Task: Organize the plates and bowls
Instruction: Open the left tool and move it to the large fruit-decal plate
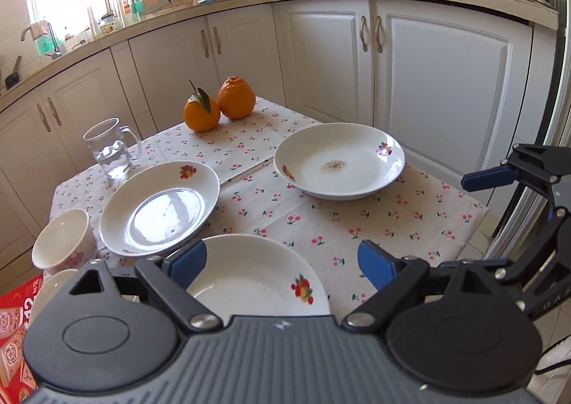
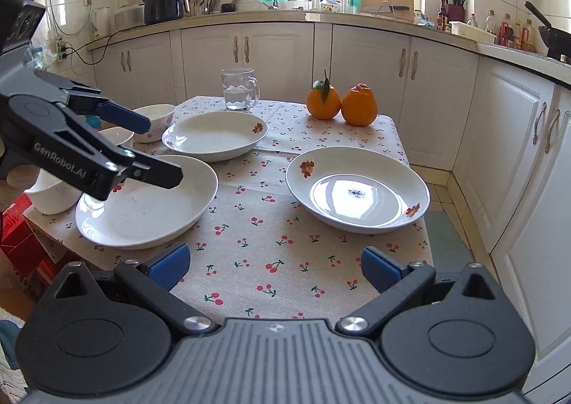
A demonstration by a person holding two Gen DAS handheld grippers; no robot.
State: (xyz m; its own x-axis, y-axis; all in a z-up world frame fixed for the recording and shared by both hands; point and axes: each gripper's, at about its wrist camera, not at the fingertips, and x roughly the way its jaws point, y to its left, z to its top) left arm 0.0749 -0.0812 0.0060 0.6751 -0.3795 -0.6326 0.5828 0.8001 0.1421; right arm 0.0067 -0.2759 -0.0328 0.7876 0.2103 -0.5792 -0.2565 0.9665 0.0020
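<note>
Plates: three glazed white deep plates on cherry-print tablecloth; near plate under left gripper, far plate behind it, soiled plate to right. Bowls stand at left table edge. Likely rigid, slick, breakable; best hold judged at raised rim. Left gripper jaws wide, empty. Right gripper jaws wide, empty, over cloth.

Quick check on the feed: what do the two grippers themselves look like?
Both match: the left gripper and right gripper have black linkage arms with silver pivot bolts, blue ribbed finger pads, round black housings and a ribbed grey body. White "GenRobot.AI" lettering marks one arm. No cables or sleeves visible.
</note>
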